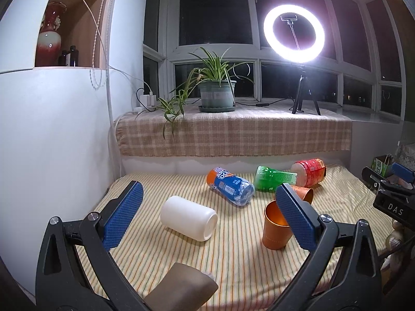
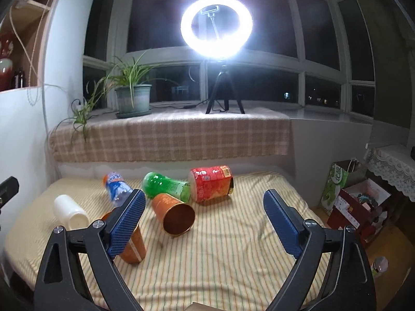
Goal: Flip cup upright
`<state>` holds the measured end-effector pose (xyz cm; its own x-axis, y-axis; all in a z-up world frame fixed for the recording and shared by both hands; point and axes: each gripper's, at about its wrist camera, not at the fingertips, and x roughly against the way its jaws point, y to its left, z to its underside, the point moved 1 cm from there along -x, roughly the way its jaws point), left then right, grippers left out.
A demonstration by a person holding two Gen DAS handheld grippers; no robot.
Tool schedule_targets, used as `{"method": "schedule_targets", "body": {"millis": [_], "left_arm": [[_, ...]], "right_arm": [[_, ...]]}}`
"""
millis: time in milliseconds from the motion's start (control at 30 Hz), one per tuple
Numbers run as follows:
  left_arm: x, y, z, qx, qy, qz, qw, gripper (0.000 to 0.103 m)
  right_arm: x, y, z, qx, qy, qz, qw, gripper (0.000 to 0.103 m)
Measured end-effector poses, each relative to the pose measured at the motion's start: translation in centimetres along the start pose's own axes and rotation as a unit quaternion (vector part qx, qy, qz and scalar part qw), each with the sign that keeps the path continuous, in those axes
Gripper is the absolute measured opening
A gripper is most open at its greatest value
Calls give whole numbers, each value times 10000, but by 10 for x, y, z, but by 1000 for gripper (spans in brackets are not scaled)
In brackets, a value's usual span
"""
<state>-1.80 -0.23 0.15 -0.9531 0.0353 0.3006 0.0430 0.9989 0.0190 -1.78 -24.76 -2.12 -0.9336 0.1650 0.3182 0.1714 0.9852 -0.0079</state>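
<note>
Near the middle of the striped bedspread (image 2: 233, 259) an orange cup (image 2: 173, 213) lies on its side; both grippers, left (image 1: 208, 212) and right (image 2: 205, 220), hover wide and empty, apparently readying to right it.

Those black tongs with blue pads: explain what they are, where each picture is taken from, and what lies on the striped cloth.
They are hand-held tongs, one in each of a person's hands, each carrying a wide-angle camera that looks along its two fingers. One picture comes from the left tongs, the other from the right tongs. Both are open and hold nothing. On the striped cloth one orange cup stands upright; a second orange cup lies on its side. Also lying down: a white container, a blue bottle, a green bottle and a red tub.
</note>
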Motion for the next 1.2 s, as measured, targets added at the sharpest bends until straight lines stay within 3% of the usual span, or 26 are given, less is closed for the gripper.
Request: {"method": "schedule_targets", "body": {"millis": [1200], "left_arm": [[4,-3,2,-14,-14,-10,10000,103]], "right_arm": [[0,-3,0,19,11,45,10000,93]]}}
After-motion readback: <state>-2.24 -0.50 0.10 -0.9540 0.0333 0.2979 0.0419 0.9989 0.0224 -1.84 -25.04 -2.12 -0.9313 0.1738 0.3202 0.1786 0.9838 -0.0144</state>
